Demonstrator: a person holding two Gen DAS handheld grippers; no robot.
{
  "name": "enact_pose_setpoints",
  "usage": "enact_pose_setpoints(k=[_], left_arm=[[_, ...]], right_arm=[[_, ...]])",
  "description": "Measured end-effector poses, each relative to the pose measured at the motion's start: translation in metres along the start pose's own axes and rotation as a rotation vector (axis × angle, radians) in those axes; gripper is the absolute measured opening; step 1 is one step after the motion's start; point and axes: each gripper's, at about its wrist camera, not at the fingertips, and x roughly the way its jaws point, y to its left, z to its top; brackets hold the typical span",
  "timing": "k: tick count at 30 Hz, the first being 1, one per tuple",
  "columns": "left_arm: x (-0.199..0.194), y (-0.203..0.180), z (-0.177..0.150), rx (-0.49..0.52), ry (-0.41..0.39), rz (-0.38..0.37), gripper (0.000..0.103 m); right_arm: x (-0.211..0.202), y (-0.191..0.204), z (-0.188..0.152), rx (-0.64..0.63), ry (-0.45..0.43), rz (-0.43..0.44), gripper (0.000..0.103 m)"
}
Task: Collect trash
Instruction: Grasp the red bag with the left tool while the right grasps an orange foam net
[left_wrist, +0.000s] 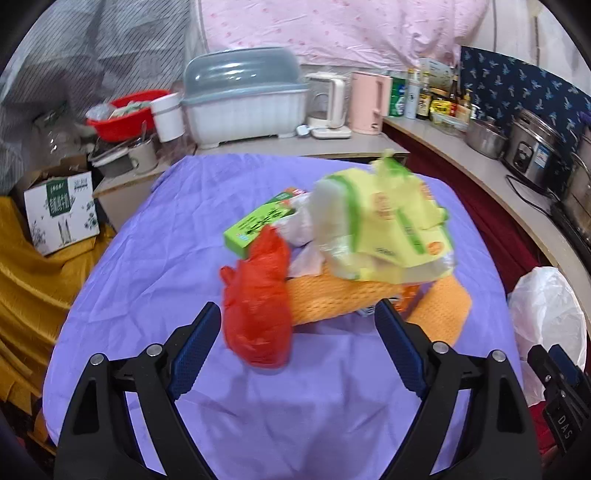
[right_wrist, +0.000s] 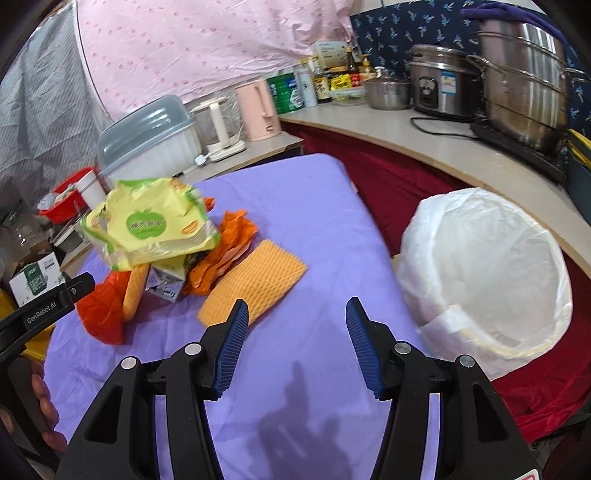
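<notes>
both sets of my fingers are open and empty, left gripper (left_wrist: 295, 347) wider since the red bag (left_wrist: 258, 306) is bulky. trash is heaped mid-desk (left_wrist: 147, 258); the bin (right_wrist: 484, 273) sits just off its right edge so drops are quick.

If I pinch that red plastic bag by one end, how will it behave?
The red plastic bag looks thin and crumpled, so it will probably go limp and dangle. It seems light and should lift easily. Its glossy film may slip between the pads, so pinch a bunched fold.
</notes>
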Motion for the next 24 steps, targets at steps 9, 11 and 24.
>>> enact_pose_setpoints(k=[9,11,24], left_arm=[[0.025,0.044,-0.011,-0.049,0.051,0.004,0.084],[0.029,0.049,-0.013,-0.052,0.055,-0.007,0.085],[0.061,0.051,-0.01,-0.088,0.098,-0.096,0.088]], right_arm=[[0.038,0.039,-0.018,-0.024,0.08,0.031,0.054],[0.046,0.044,-0.02,-0.025,0.094,0.03,0.054],[0.082,0.057,-0.021,-0.009,0.136,0.018,0.054]])
